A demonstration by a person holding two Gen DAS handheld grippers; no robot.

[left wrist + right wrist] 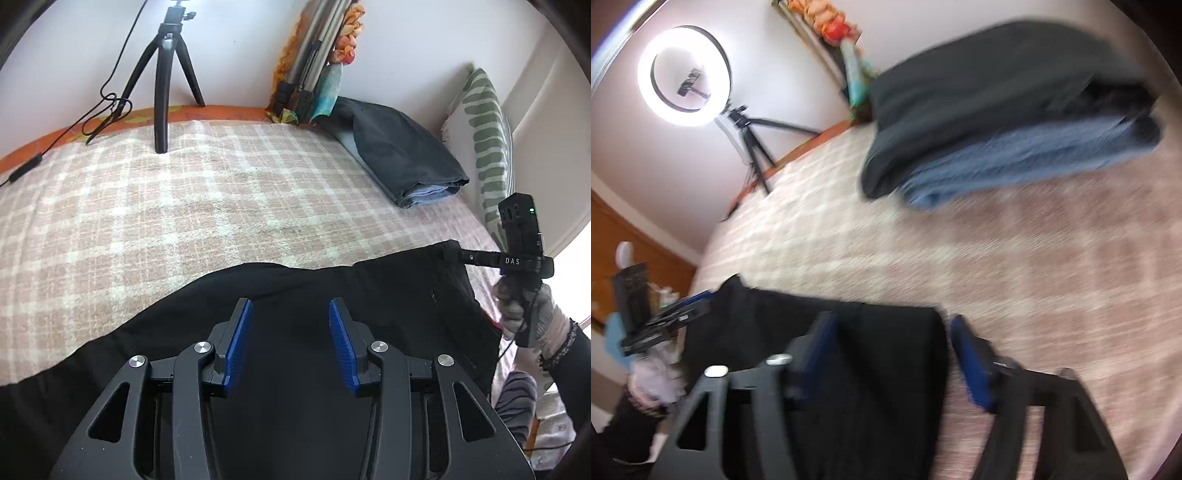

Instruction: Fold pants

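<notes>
In the left wrist view, a black tripod [164,85] stands at the far left of the bed [184,206], its cable [99,110] trailing along the orange edge beside the white wall. The bed carries a pink-and-cream checked blanket [229,184]. Nearer the camera, the black pants [369,295] lie across the front of the blanket, and the left tool [291,341] hovers over them with its 2 blue-padded fingers [238,343] spread wide, nothing between them. Further right, a stack of folded dark and blue garments [402,158] rests by the wall, next to a green-striped pillow [487,144]. At the far right, the right tool [452,248] meets the corner of the pants; its tips look pinched on the fabric there, though the right wrist view, badly blurred, shows its blue fingers [971,363] apart astride the pants' edge [938,350], so I cannot tell its state. That same view shows a lit ring light [685,75] on the tripod at the left and the folded garments at the upper right.
</notes>
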